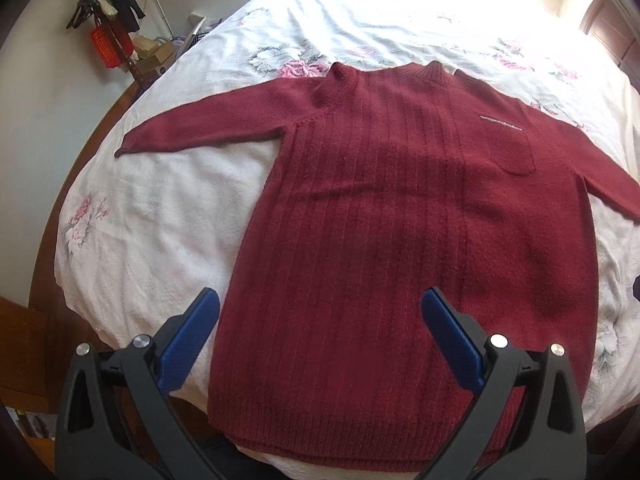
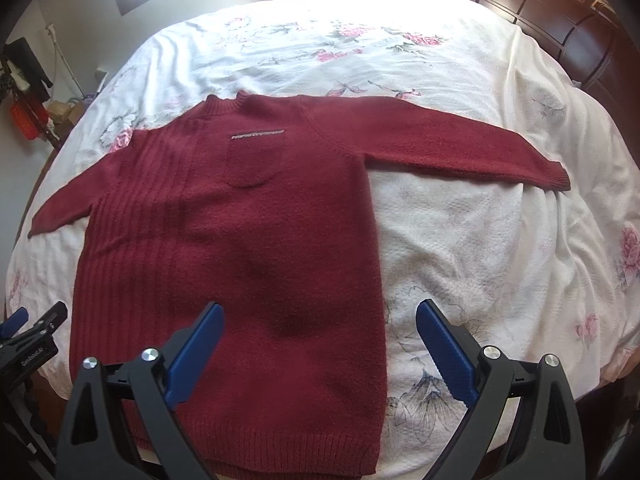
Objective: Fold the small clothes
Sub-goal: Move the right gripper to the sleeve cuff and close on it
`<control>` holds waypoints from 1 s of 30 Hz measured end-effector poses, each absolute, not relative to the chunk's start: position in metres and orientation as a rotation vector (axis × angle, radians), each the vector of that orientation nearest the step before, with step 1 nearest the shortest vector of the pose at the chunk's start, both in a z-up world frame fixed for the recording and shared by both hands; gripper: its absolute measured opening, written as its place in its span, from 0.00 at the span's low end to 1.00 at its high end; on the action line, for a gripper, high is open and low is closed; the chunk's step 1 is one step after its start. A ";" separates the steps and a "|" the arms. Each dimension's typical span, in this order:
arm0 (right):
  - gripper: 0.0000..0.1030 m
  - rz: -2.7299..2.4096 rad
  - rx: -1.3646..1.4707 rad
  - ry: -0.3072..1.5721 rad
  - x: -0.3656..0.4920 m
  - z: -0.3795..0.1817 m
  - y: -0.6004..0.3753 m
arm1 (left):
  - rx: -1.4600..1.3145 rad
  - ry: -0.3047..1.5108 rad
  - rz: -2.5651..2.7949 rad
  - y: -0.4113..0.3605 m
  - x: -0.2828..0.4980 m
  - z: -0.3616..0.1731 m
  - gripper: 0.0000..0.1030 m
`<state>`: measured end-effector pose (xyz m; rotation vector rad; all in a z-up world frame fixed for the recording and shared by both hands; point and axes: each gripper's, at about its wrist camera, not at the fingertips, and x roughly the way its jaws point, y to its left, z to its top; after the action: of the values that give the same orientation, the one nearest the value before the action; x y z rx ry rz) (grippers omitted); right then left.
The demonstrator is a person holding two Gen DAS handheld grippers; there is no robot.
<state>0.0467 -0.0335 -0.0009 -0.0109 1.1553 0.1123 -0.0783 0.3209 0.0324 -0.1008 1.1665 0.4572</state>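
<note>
A dark red knit sweater (image 1: 400,208) lies flat and face up on the bed, collar away from me, both sleeves spread out sideways. Its chest pocket (image 2: 252,160) has a pale trim line. My left gripper (image 1: 320,304) hovers open above the sweater's lower left part, near the hem. My right gripper (image 2: 320,312) hovers open over the lower right edge of the sweater (image 2: 232,248). Neither gripper holds anything. The left gripper (image 2: 20,328) also shows at the left edge of the right wrist view.
The bed carries a white floral bedspread (image 1: 160,216) with creases. A dark wooden headboard (image 2: 560,28) stands at the far right. A coat stand with hangers and a red item (image 1: 108,36) and some boxes sit beside the bed's far left.
</note>
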 end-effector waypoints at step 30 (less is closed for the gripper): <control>0.77 -0.250 0.548 1.204 0.278 -0.133 -0.360 | -0.113 1.163 0.261 0.256 0.162 -0.056 0.97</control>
<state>0.2779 -0.3598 -0.1327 0.5485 1.2038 -0.2501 0.1624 0.2561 -0.0560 -0.1134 1.1632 0.2605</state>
